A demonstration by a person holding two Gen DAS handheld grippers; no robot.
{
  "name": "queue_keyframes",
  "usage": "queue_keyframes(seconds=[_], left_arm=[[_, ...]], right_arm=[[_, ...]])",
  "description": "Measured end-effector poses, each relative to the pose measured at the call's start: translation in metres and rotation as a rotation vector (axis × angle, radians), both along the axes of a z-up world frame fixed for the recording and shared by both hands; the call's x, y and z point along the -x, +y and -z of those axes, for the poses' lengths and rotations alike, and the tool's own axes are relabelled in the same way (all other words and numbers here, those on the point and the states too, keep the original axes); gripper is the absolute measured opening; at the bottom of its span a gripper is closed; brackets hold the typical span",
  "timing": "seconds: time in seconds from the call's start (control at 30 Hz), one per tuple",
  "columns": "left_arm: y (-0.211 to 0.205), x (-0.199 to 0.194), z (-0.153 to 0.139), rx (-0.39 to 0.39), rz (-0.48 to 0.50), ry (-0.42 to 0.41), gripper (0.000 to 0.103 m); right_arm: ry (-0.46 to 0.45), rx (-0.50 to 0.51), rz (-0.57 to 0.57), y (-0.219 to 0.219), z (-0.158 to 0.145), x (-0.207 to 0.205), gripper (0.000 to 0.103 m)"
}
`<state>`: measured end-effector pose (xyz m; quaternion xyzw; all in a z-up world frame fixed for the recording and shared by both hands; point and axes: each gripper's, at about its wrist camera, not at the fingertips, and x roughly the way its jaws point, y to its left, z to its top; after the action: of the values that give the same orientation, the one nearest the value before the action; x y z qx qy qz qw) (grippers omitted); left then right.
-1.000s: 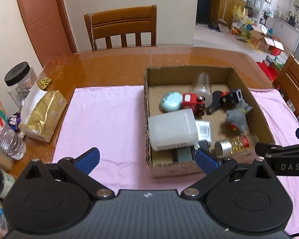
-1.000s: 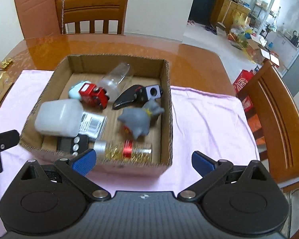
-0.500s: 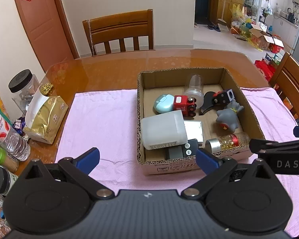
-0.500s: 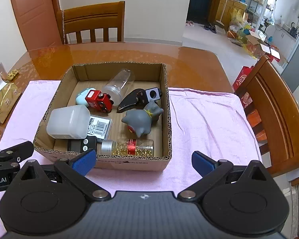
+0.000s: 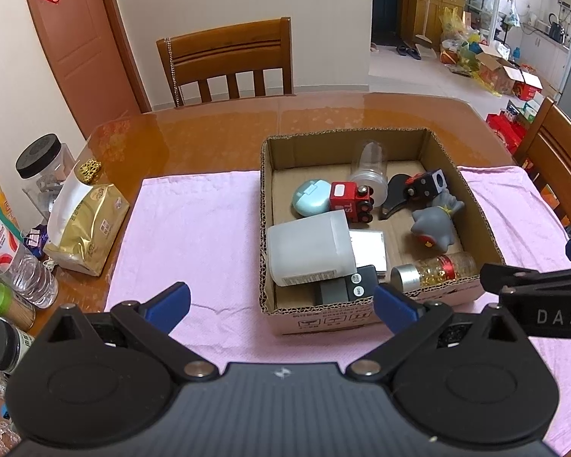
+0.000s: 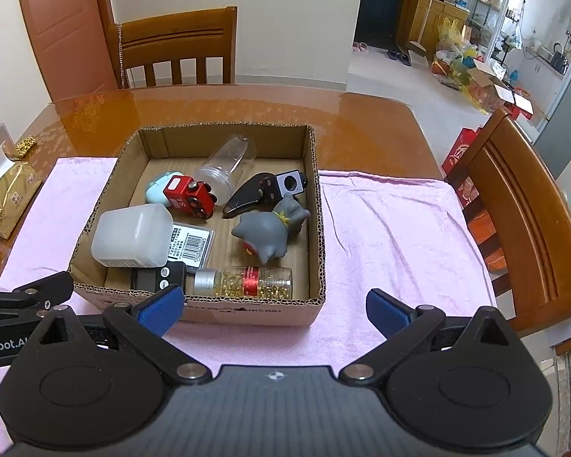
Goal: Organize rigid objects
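Note:
A cardboard box [image 5: 472,186] [image 6: 318,205] sits on a pink cloth [image 5: 194,221] [image 6: 392,221]. In it lie a white plastic jar [image 5: 310,247] [image 6: 133,236], a red toy truck [image 5: 352,198] [image 6: 188,196], a grey toy animal [image 5: 436,221] [image 6: 268,232], a bottle of gold capsules [image 5: 434,268] [image 6: 243,282], a clear cup [image 5: 369,169] [image 6: 226,167], a light-blue case [image 5: 308,198] and black items. My left gripper [image 5: 281,301] is open and empty, near the box's front left corner. My right gripper [image 6: 274,308] is open and empty, near the front right.
Jars, bottles and a gold bag [image 5: 83,224] crowd the table's left edge. Wooden chairs stand at the far side [image 5: 228,61] and at the right [image 6: 521,209]. The pink cloth covers the table's near part.
Both grippers have pulled back and up from the box, so it looks smaller and further away. The objects in the box have not moved.

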<state>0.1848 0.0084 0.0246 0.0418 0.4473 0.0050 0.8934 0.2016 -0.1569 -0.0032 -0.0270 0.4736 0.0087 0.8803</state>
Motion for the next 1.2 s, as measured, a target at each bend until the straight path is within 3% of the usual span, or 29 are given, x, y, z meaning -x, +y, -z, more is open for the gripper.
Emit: queue_keyframes(seconds=[1.2], left_arm=[[-0.0028, 0.0040, -0.0046, -0.004, -0.004, -0.005, 0.102]], right_arm=[[-0.013, 0.009, 0.000, -0.0025, -0.0061, 0.0038, 0.103]])
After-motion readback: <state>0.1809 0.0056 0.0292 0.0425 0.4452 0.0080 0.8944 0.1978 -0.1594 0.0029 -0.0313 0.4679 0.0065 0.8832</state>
